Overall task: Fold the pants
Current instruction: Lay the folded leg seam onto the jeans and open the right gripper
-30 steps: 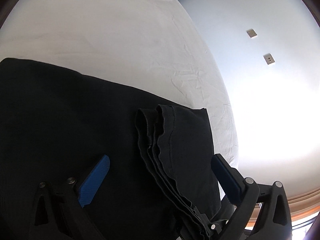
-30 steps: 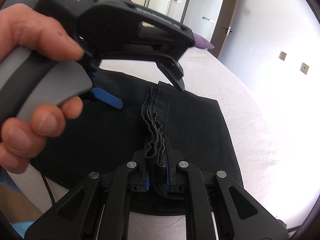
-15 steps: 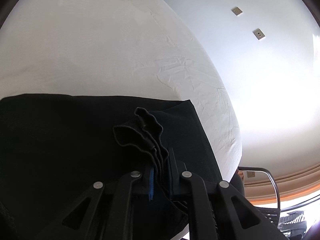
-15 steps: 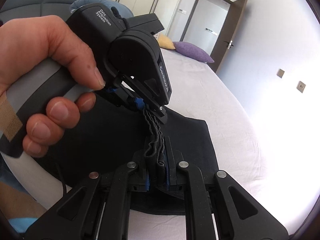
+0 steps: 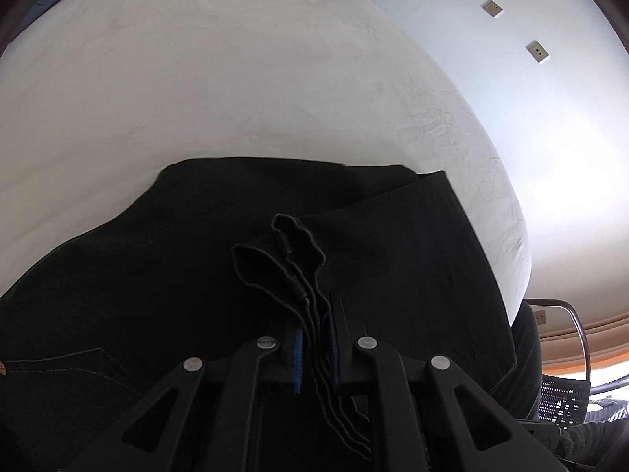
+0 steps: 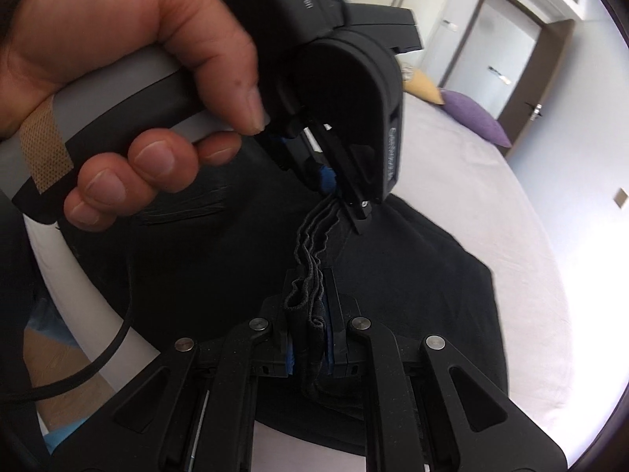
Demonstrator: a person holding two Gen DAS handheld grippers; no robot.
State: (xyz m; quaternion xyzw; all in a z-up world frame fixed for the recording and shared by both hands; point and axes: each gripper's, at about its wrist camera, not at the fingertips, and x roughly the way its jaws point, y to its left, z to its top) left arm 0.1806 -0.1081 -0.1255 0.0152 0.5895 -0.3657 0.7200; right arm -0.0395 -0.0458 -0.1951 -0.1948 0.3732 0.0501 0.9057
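Right wrist view: right gripper (image 6: 310, 338) is pinching the stacked hems of the black pants (image 6: 412, 275) on the bed (image 6: 491, 196); left gripper (image 6: 338, 192) is clamping them farther along. Fold carry looks underway; next, both should travel together, hems level.

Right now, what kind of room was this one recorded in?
Most likely a bedroom. The black pants lie on a bed with a white sheet, a purple pillow and a yellow one sit at its far end, and a dark-framed door stands behind them.
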